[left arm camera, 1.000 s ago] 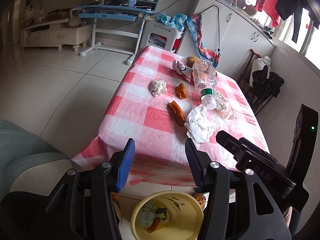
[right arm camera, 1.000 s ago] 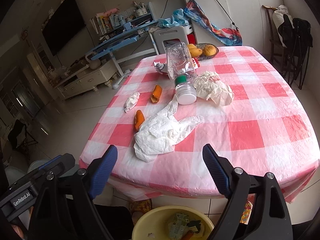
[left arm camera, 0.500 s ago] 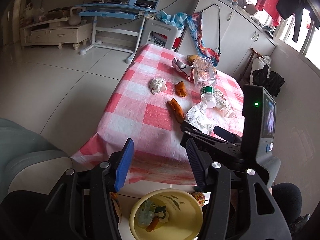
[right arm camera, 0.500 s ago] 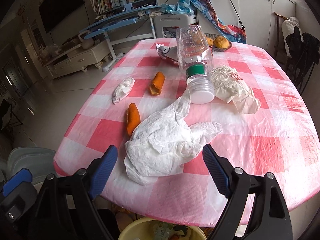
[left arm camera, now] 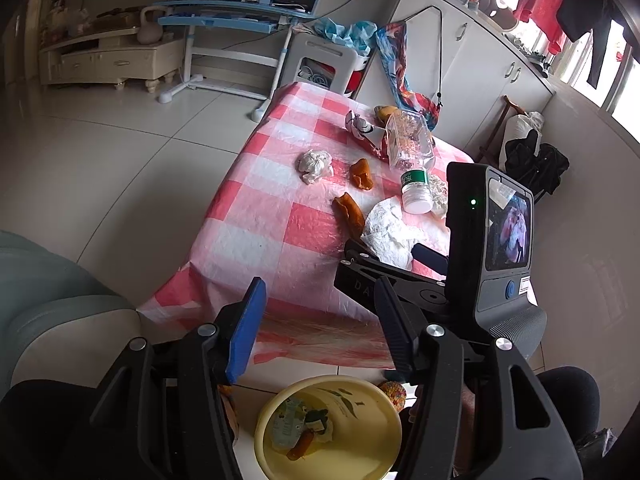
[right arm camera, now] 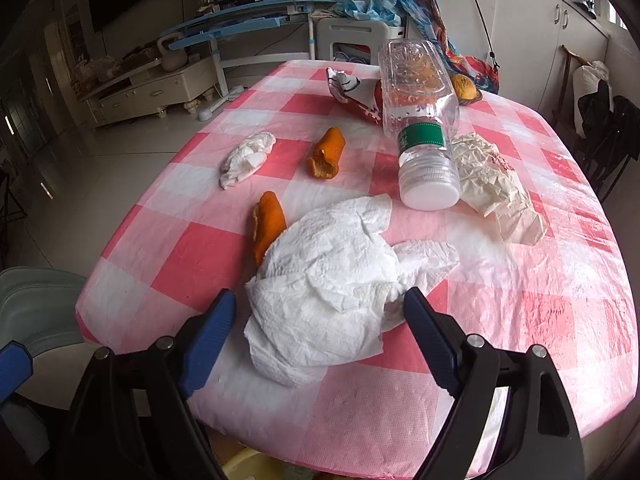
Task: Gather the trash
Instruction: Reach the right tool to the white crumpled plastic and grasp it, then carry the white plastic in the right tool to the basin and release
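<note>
Pink-checked tablecloth over pale floor tiles; right gripper closing, left gripper empty.

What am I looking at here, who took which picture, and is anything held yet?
No robot arm: a person holds a two-finger clamp in each hand, each with a wide-angle camera looking along its fingers. The left view shows the empty left gripper above a yellow basin on the floor that already holds some trash. The right view shows the right gripper, jaws closing, straddling a crumpled paper towel on the checked table without pressing it yet. Also lying there: two orange peels, a small tissue, a plastic bottle on its side, a crumpled wrapper.
</note>
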The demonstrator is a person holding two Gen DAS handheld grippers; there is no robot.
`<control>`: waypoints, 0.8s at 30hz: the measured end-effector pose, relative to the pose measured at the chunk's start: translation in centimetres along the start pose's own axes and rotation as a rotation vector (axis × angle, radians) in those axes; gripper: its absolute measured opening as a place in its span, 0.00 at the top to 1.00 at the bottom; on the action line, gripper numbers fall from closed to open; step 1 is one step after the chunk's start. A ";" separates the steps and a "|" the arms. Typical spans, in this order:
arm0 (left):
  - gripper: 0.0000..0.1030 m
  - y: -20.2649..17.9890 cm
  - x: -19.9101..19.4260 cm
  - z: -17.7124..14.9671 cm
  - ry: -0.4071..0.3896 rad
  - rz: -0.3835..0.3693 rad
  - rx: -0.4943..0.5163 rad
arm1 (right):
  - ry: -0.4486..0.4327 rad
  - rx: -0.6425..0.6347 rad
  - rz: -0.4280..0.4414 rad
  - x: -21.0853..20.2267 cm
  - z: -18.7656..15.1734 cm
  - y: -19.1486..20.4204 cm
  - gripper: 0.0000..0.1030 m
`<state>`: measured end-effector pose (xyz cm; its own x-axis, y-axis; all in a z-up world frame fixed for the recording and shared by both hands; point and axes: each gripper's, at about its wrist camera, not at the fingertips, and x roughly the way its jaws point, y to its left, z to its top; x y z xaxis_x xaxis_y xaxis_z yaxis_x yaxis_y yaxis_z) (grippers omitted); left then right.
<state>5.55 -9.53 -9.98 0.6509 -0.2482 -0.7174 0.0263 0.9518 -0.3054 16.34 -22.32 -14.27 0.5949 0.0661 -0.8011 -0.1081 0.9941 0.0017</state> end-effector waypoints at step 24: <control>0.48 0.1 0.2 -0.2 -0.002 0.015 0.011 | -0.013 0.083 0.148 -2.3 -0.1 -2.2 0.76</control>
<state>5.56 -9.55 -10.28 0.6528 -0.2332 -0.7207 0.0244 0.9574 -0.2877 15.13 -24.62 -12.50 0.5874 0.2126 -0.7809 -0.1290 0.9771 0.1690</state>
